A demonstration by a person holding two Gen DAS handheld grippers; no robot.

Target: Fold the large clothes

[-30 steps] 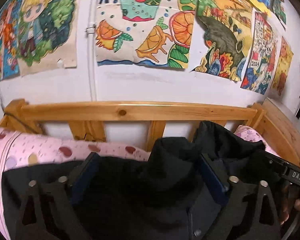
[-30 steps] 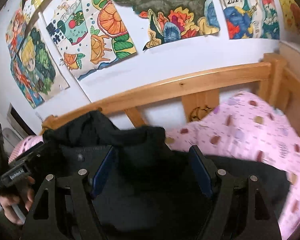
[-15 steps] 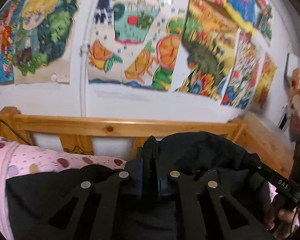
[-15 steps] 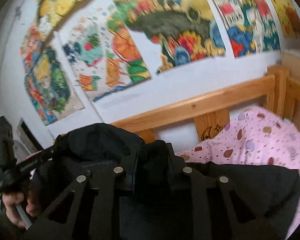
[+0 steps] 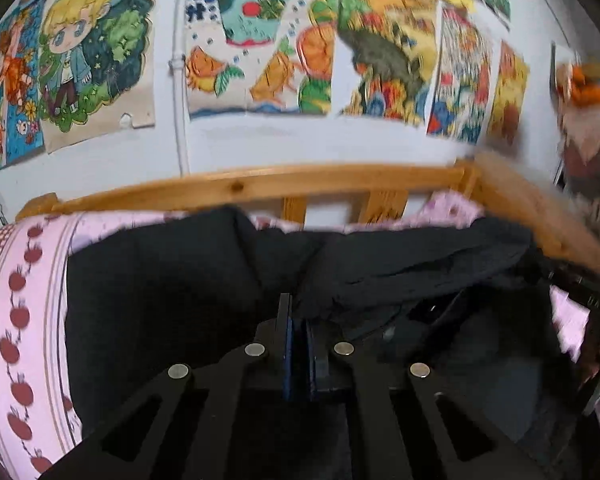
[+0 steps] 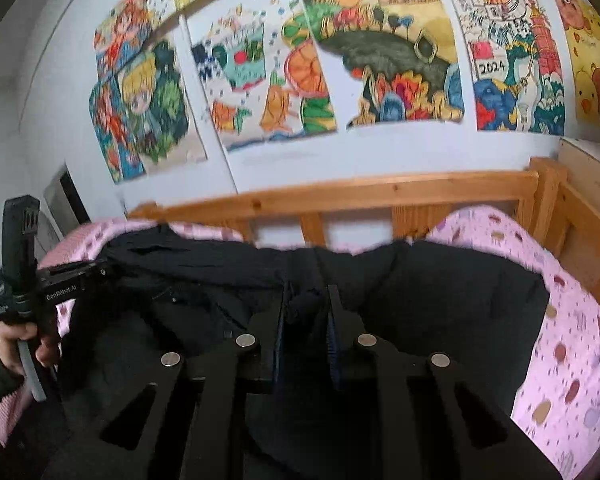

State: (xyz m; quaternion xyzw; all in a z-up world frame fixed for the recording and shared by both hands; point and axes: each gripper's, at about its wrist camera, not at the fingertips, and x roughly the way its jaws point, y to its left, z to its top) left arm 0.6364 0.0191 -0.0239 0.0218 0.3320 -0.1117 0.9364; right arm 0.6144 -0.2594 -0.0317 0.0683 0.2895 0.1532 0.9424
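Observation:
A large black garment (image 5: 160, 280) (image 6: 460, 288) lies across a pink patterned bed. In the left wrist view my left gripper (image 5: 298, 312) is shut on a thin fold of its black cloth. In the right wrist view my right gripper (image 6: 308, 300) has a thicker bunch of the same cloth between its blue pads (image 6: 333, 336); the jaws are still closing and press on it. A ridge of fabric stretches between the two grips. The left gripper's body (image 6: 60, 280) with a hand (image 6: 20, 336) shows at the right view's left edge.
A wooden bed rail (image 5: 236, 188) (image 6: 380, 192) runs along the far side, with a side rail (image 6: 580, 232) on the right. Pink bedding (image 5: 24, 320) (image 6: 572, 340) surrounds the garment. Bright drawings (image 6: 380, 52) hang on the white wall behind.
Both grippers went from wide open around the cloth to closed on it. Both drew back from the rail, and the garment now stretches out between them.

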